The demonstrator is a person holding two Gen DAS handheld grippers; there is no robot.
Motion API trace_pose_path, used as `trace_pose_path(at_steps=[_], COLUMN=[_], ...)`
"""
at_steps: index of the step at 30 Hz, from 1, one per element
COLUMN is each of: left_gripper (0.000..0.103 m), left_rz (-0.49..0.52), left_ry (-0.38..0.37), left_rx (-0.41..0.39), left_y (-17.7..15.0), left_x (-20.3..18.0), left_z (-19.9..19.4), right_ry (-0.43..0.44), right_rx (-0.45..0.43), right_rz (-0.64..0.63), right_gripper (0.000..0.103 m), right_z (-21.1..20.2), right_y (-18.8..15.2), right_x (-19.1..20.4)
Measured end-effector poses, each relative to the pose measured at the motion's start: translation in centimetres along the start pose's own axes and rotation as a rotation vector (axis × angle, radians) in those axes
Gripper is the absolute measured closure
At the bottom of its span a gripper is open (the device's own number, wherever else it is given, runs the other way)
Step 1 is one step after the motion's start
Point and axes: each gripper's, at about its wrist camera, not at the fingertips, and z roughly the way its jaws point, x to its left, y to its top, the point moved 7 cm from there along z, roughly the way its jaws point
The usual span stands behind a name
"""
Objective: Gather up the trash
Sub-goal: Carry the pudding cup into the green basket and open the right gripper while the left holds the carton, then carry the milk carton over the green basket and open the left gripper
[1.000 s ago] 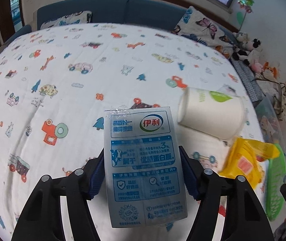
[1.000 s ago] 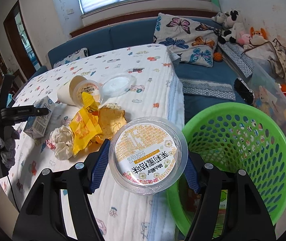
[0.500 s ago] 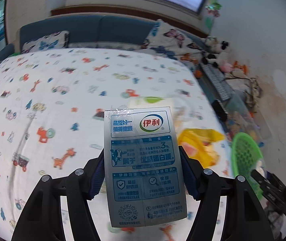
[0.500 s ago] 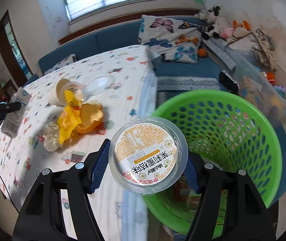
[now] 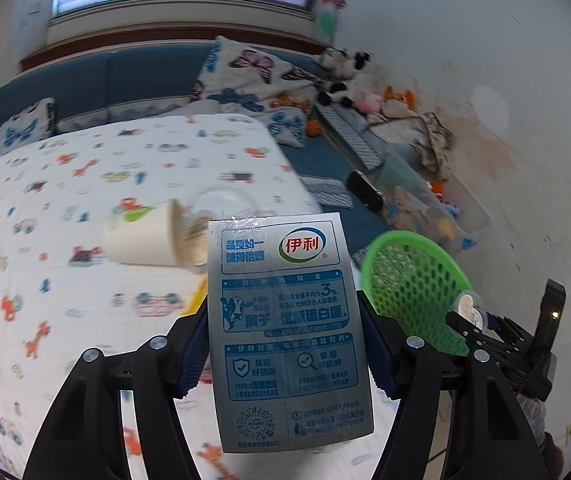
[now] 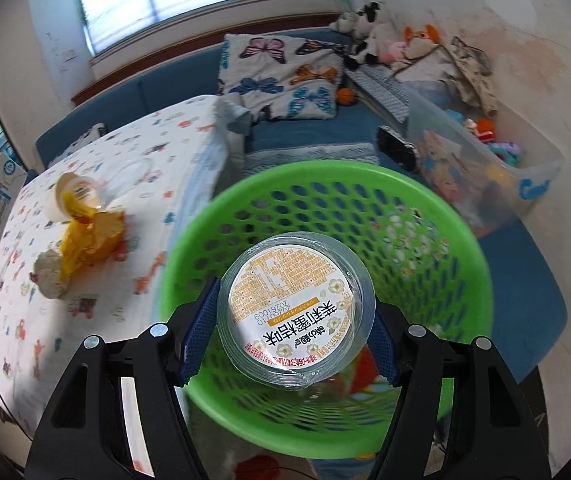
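Two grippers mid-delivery: right gripper [image 6: 297, 320] clamps a lidded cup [image 6: 297, 312] above the green basket [image 6: 465, 248], release due next; left gripper [image 5: 285, 344] grips a milk carton [image 5: 285, 332] over the table [image 5: 45, 200], farther back

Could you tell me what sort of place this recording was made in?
Most likely a lived-in family room at home: a blue cushioned sofa with butterfly-print pillows, a heap of plush toys in the corner, and a table under a cartoon-print cloth.

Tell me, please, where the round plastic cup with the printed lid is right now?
In the right wrist view, the plastic cup sits clamped in the right hand-held gripper, directly above the green basket's opening.
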Motion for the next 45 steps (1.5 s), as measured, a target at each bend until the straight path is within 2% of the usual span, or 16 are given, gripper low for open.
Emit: trace_pose_path(at_steps=[10,13,27,36,45], left_gripper=[0.039,0.039,0.039,0.038,0.037], left_rz=[0.095,0.126,0.247,0.275,0.285], left_ry=[-0.06,-0.075,-0.131,-0.136,-0.156], left_rx=[0.033,0.038,0.095,0.164,0.203], left_y=[0.9,1.2,0.5,-1.1,-2.2], left_x=[-6.4,-8.1,-15.7,-17.8,-18.7], left_z=[2.5,3.2,7.5,11.3,12.9], right_ry=[-0.053,-0.064,-0.075,-0.068,-0.057], right_rx=[0.013,0.009,-0.023,-0.03,-0.035], right_rz=[0.054,0.063,0.085,0.107,0.108], right_gripper=[0.035,0.028,0.028,0.026,0.026], right_z=[0.1,0.1,-2.3,-3.2,-3.4], right_y=[-0.8,-0.8,-1.3,-2.0,-2.0], right_x=[-3.7,-4.3,-6.1,-6.8,-6.5])
